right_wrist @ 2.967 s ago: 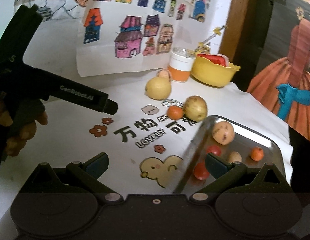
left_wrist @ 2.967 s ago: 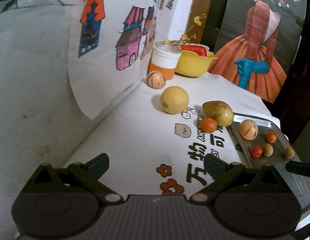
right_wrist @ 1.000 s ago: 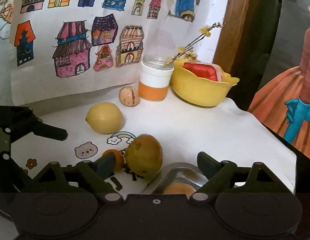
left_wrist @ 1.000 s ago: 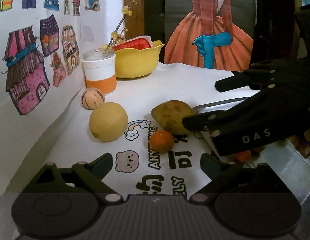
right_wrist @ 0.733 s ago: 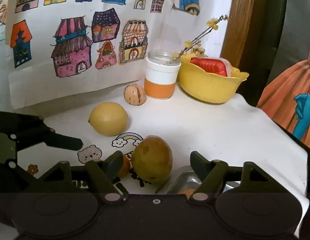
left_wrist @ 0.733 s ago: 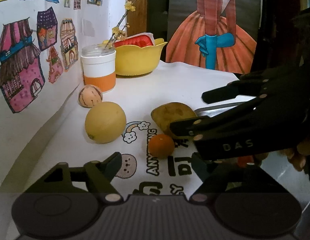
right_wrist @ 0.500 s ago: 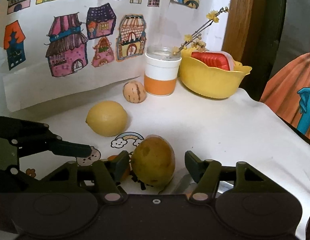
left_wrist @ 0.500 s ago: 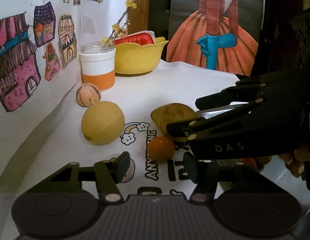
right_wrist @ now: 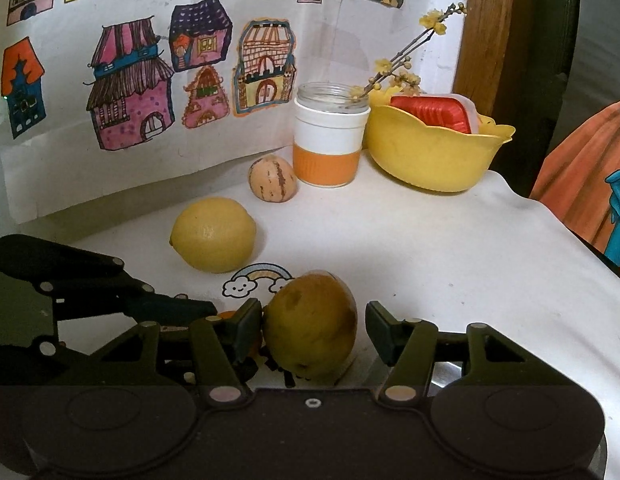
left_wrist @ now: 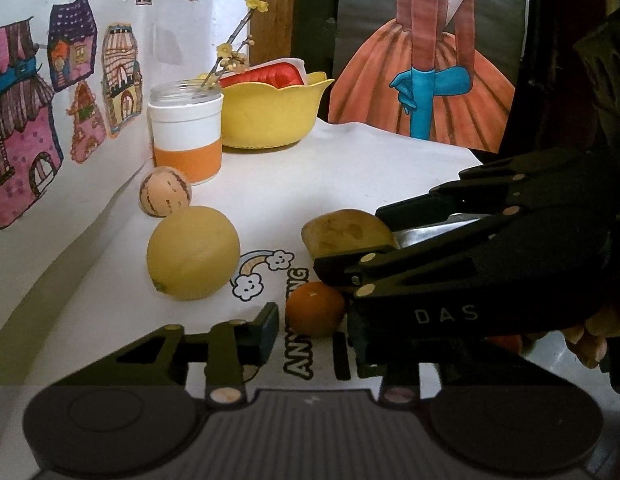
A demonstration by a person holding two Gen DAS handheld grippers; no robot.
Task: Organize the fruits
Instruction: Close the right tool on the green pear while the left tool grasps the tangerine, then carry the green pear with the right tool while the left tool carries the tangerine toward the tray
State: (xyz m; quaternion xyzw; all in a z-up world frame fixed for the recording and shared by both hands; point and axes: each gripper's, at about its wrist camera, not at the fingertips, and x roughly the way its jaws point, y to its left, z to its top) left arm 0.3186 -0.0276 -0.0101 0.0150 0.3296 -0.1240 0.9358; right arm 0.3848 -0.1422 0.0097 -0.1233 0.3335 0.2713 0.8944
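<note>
We read "DAS" on the right claw (left_wrist: 352, 254) body, "ANY…NG" partly hidden on the worktop cloth (left_wrist: 350, 184)

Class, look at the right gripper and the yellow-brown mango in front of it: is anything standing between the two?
Nothing visible does. The mango already sits between the right gripper's open fingers, and the small orange lies outside its left finger.

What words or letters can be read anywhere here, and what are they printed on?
"DAS": pale letters on the side of the black right gripper, seen from the left wrist.
"ANY": black print on the white tablecloth, its end hidden behind the small orange fruit.
The other dark characters beside it are hidden by the grippers: unreadable.
</note>
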